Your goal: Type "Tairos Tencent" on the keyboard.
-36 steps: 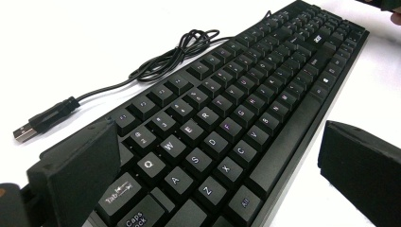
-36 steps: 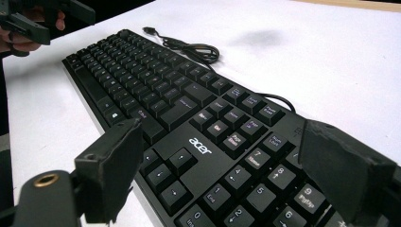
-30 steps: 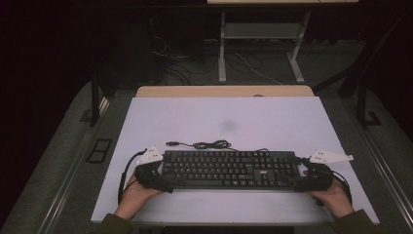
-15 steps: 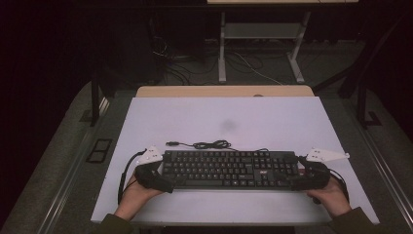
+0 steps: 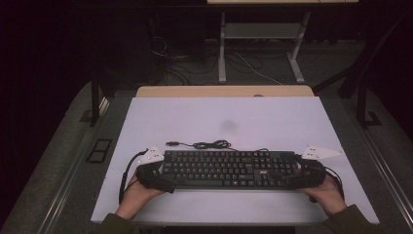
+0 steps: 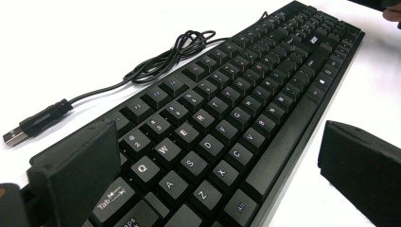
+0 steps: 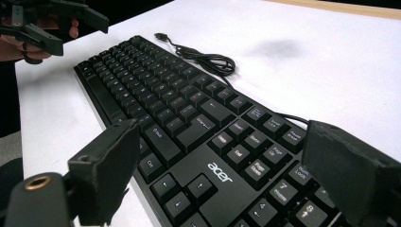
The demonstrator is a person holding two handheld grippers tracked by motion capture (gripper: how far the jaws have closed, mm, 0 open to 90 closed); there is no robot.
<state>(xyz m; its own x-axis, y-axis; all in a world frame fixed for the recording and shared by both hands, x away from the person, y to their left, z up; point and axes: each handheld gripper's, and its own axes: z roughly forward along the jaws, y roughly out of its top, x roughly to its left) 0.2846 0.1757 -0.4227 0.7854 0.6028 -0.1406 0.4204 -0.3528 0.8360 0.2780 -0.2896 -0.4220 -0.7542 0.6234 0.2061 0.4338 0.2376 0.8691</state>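
- The black keyboard [image 5: 229, 169] lies flat on the white table [image 5: 272, 122], long side across it, close to the table's near edge, and I take it as my landmark.
- My left gripper [image 5: 157, 175] sits at the keyboard's left end, my left hand [image 5: 134, 197] behind it, toward the near edge.
- In the left gripper view its jaws stand spread wide: one jaw rises over the keyboard's far left corner by the Tab key, the other stands off the keyboard's near edge, on the bare table side. The keyboard [image 6: 236, 118] runs between them; whether either jaw touches it I cannot tell.
- My right gripper [image 5: 304, 176] sits at the keyboard's right end, my right hand [image 5: 328, 192] just behind.
- In the right gripper view its jaws are also spread apart, one on each long side of the keyboard [image 7: 189, 127], straddling the end with the number pad.
- The keyboard's cable [image 5: 204, 145] lies in a loose bundle on the table just beyond the keyboard's far edge, left of its middle, the USB plug [image 6: 16, 135] lying free on the white top.
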